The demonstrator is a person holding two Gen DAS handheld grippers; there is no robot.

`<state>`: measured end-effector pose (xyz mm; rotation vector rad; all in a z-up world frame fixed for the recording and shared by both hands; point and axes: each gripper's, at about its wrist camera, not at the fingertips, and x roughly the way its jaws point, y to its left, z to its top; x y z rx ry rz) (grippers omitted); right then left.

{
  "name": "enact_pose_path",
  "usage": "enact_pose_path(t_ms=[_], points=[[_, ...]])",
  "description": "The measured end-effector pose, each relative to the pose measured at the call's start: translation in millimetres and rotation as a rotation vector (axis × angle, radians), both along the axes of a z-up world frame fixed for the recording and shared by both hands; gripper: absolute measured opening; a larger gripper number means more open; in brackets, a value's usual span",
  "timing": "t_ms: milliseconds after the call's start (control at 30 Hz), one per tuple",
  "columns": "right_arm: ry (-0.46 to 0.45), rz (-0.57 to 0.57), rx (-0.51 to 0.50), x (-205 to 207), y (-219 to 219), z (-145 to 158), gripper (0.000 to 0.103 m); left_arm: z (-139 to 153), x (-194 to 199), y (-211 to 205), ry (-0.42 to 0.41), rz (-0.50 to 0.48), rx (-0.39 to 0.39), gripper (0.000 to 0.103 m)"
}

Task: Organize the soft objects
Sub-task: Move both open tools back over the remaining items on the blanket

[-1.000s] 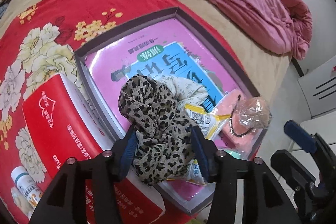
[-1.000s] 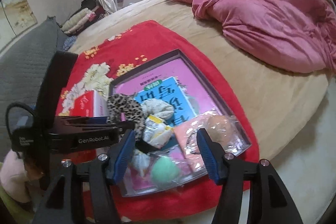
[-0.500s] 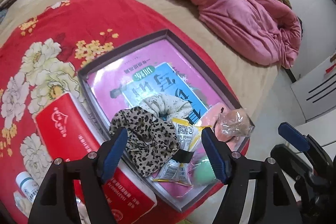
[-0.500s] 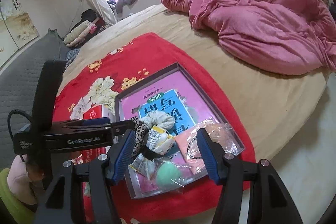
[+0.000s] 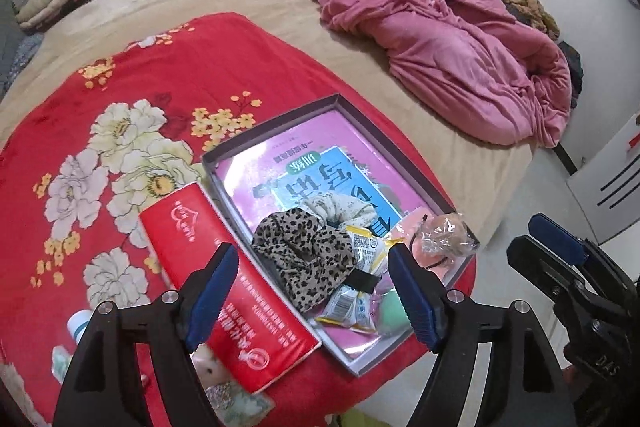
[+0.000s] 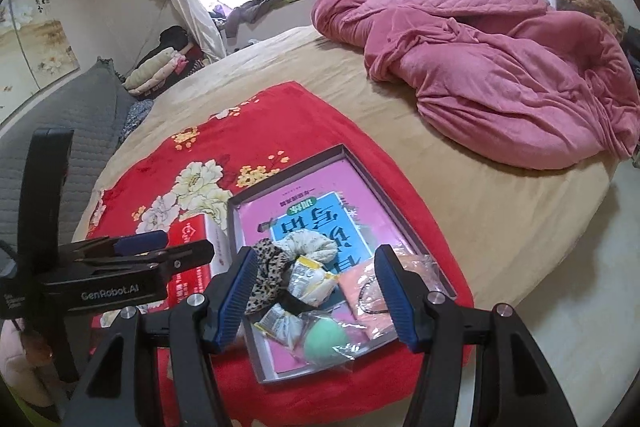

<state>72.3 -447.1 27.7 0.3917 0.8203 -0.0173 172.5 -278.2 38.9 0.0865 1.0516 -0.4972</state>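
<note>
a shallow grey box [image 5: 280,125] on the red floral blanket [image 5: 120,115] holds a leopard scrunchie [image 5: 308,259], cream scrunchie [image 5: 340,209], snack packets [image 6: 310,279] and green sponge [image 6: 322,343]; left gripper [image 5: 312,291] and right gripper [image 6: 314,291] hover above, both spread wide, grasping nothing.

A tray [image 5: 276,121] sits on a blanket [image 5: 120,99] spread over a bed [image 5: 280,7]; a book [image 5: 320,175] lies flat in it; at the tray's 6 o'clock end two scrunchies [image 5: 308,259] touch, with packets [image 5: 356,303] just beside at 4 o'clock and a sponge [image 6: 322,341] nearer still; a box [image 5: 224,275] lies along the tray's 9 o'clock side; a quilt [image 5: 440,27] is heaped at 1 o'clock, well apart.
</note>
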Motion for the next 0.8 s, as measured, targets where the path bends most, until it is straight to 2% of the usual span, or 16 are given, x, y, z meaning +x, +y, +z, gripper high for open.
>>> enact_pose_path(t_ms=[333, 800], points=[[-0.024, 0.044, 0.008, -3, 24, 16, 0.060, 16, -23, 38, -0.035, 0.046, -0.017, 0.079], [-0.063, 0.161, -0.012, -4, 85, 42, 0.060, 27, -48, 111, -0.052, 0.144, -0.044, 0.079]])
